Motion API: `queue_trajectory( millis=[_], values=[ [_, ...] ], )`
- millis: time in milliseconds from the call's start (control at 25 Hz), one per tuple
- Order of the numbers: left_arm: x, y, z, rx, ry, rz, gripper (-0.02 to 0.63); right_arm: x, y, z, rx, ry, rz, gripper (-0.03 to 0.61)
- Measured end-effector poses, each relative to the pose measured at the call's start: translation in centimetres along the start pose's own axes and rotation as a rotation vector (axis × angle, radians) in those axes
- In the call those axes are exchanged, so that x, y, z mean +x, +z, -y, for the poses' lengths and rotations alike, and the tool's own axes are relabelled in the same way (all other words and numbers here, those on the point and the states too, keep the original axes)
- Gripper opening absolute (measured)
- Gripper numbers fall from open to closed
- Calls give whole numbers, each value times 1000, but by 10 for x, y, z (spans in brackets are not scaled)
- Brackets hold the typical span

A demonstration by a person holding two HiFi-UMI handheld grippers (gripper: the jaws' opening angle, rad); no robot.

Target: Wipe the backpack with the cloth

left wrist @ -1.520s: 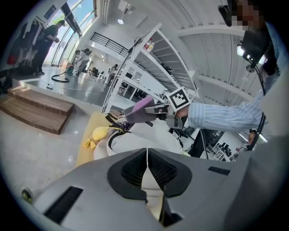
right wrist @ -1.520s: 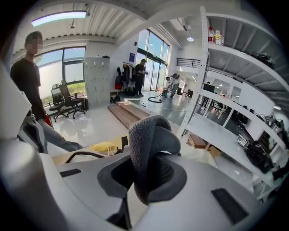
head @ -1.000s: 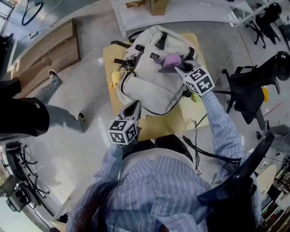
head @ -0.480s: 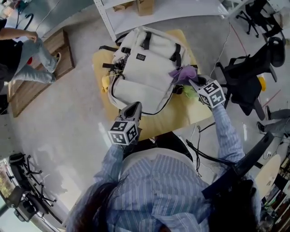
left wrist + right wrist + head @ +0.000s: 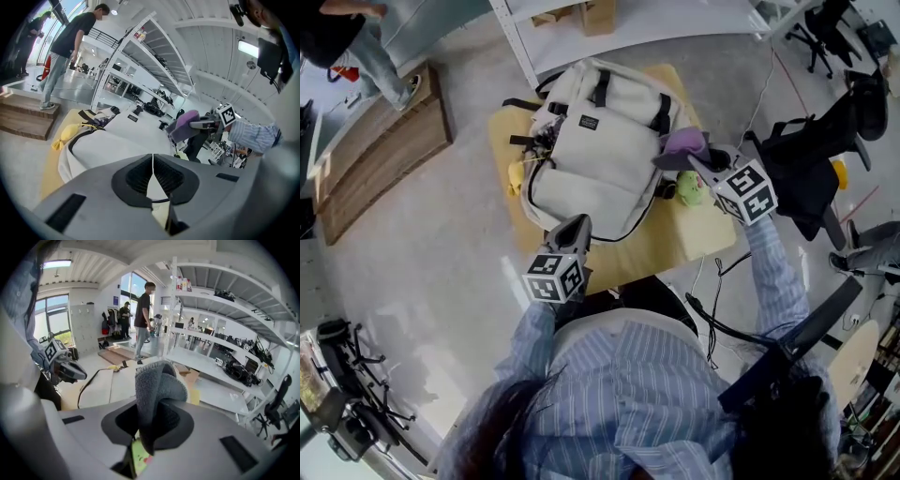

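A cream backpack with black straps lies flat on a small yellow table. My right gripper is shut on a purple cloth, held in the air just off the backpack's right edge. In the right gripper view the cloth bulges up out of the jaws. My left gripper is shut with nothing in it, and hovers at the backpack's near edge. From the left gripper view the backpack spreads ahead, with the cloth and the right gripper beyond it.
A green toy lies on the table by the backpack's right side, a yellow one at its left. White shelving stands behind the table. A black office chair is at the right. A wooden platform and a person are at the left.
My right gripper has carried the cloth rightward off the top of the backpack to beyond its right edge. The left gripper has stayed still. The person at the left has walked away.
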State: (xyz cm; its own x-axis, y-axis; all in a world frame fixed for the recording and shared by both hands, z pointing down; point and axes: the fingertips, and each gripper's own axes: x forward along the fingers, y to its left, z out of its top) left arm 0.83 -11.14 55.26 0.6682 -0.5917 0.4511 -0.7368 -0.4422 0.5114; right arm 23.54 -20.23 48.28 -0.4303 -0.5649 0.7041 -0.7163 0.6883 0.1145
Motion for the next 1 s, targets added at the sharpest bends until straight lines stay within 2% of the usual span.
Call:
queue_trajectory(
  millis=[160, 320, 560, 800, 1000],
  values=[
    [0, 4, -5, -6, 4, 9, 11, 23, 74, -2, -73, 38, 109, 41],
    [-3, 9, -13, -15, 16, 25, 11, 74, 134, -6, -115, 56, 158, 41],
    [-18, 12, -37, -52, 65, 55, 11, 154, 203, -17, -72, 84, 216, 41],
    [-43, 7, -64, -100, 132, 74, 11, 214, 200, -14, 29, 61, 139, 41],
    [-45, 10, -77, -112, 149, 82, 11, 209, 163, 6, 83, 18, 88, 41]
  ],
)
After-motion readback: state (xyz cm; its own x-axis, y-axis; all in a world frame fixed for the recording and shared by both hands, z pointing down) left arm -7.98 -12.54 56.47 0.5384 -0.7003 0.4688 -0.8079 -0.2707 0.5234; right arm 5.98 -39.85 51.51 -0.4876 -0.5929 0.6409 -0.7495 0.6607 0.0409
